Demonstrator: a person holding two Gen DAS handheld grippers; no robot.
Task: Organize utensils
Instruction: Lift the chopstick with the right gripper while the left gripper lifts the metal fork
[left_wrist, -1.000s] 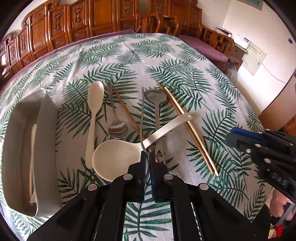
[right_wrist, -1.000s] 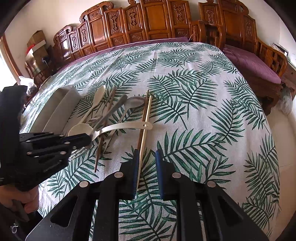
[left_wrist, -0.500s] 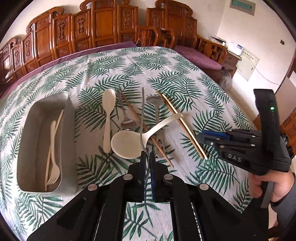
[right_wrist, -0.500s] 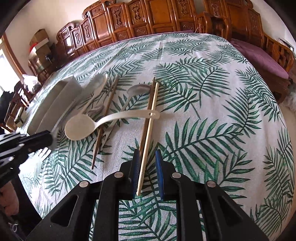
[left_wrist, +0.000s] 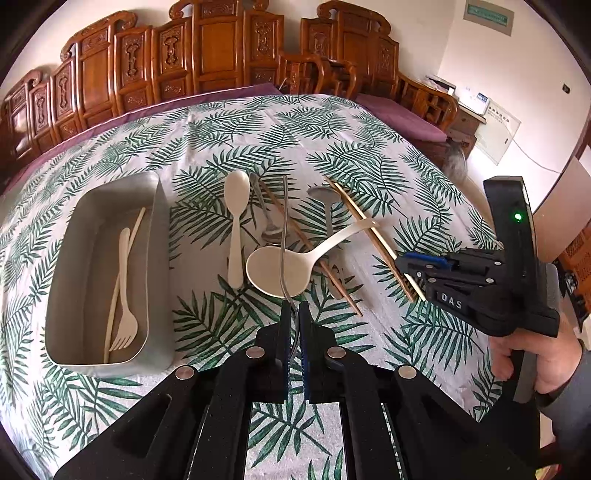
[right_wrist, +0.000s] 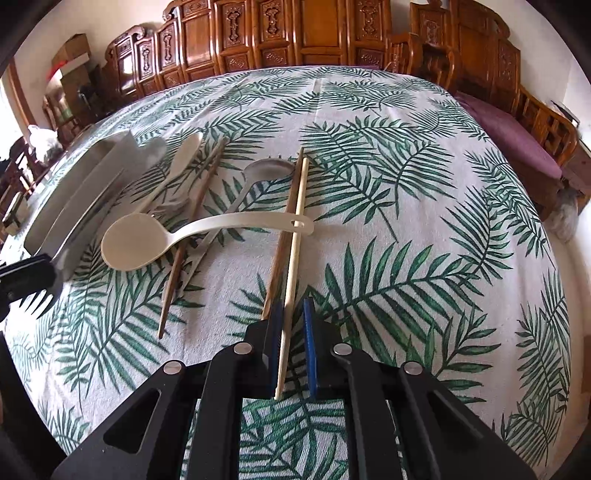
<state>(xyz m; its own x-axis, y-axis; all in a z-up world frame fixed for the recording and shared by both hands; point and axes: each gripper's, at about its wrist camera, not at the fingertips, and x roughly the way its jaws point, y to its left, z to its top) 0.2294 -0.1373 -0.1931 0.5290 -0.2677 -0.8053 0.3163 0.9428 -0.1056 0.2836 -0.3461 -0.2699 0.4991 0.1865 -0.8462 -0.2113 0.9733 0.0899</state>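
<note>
White "DAS" lettering on black right claw (left_wrist: 412, 275) body; other signage unreadable.

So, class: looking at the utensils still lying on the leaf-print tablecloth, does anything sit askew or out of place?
Yes. The large cream plastic serving spoon lies crosswise: its handle runs over the brown wooden chopstick and grey metal spoon, and its end rests on the chopstick pair. The others lie roughly parallel. Lifting those chopsticks could drag it.

Two wrist views, angled down, sharing tablecloth (left_wrist: 229, 125)
</note>
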